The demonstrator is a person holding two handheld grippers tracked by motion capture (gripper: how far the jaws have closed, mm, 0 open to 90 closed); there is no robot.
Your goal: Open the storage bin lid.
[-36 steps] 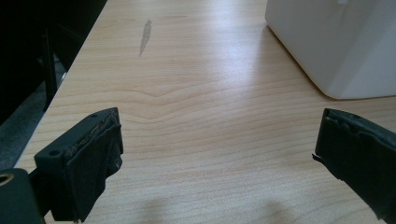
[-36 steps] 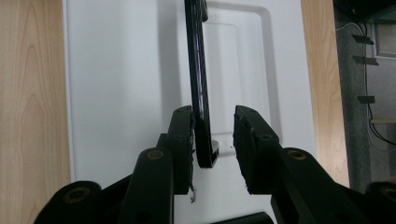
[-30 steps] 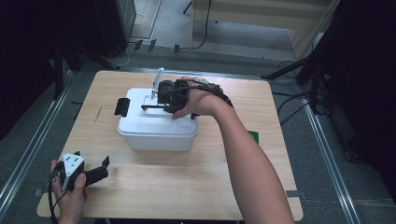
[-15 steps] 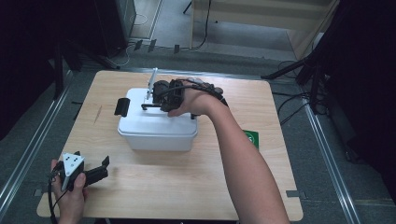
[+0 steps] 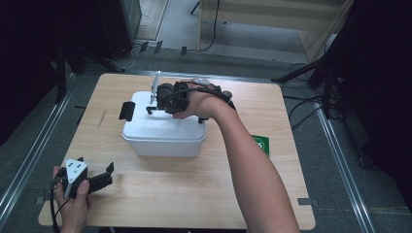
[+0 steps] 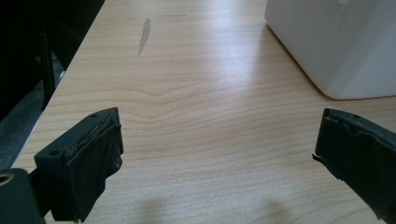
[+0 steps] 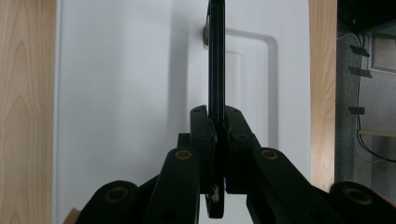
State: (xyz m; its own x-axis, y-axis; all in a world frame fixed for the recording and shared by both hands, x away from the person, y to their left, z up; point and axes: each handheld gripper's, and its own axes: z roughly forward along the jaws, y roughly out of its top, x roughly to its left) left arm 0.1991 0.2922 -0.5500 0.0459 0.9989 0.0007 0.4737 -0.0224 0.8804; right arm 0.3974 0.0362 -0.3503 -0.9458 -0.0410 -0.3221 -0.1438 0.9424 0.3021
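White plastic, lidded and closed, forms the one box set mid-counter; its contents cannot be told. The right claw is seen clamped on the lid's black handle, having just been closing. The left claw is held wide apart over bare wood, empty. One green card is noted in the high view beside the box.
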